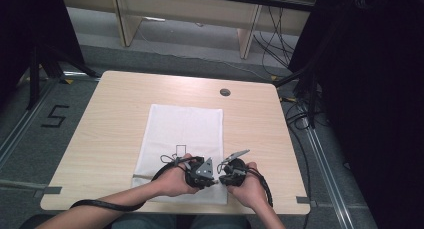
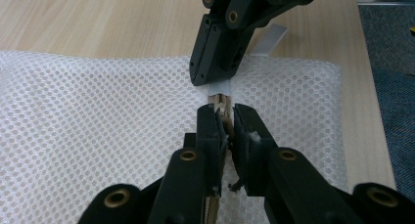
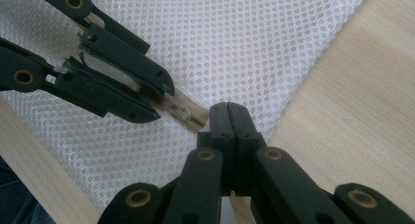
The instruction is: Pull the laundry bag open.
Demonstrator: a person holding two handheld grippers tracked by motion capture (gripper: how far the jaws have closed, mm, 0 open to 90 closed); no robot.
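— What is the left claw (image 2: 226, 120) doing?

— It is pinching a thin, pale wooden-looking strip (image 2: 221, 109). The two black jaws press on it from both sides, with the strip standing up between them.

— And the right claw (image 3: 228, 117)?

— That one is squeezed tight. Its tips come right up to the end of the same strip. In the left claw's camera it reaches down from the top and bites a small white tab (image 2: 220, 88) at the strip's far end.

— So the claws are close?

— Very close. They point at each other, almost tip to tip, with just a short bit of strip showing between them.

— Where is all that?

— Just over a white net bag (image 1: 182, 134). The bag lies flat on the tabletop (image 1: 110, 119), and the claws are at its near edge, close to the person. I cannot tell if the strip is part of the bag.

— Who holds the claws?

— A person. Both hands (image 1: 175, 181) come in from the near side, one claw in each, side by side. A black cable (image 1: 107, 205) trails from the left one.

— Anything else?

— A small round hole (image 1: 225, 92) sits in the tabletop past the bag.
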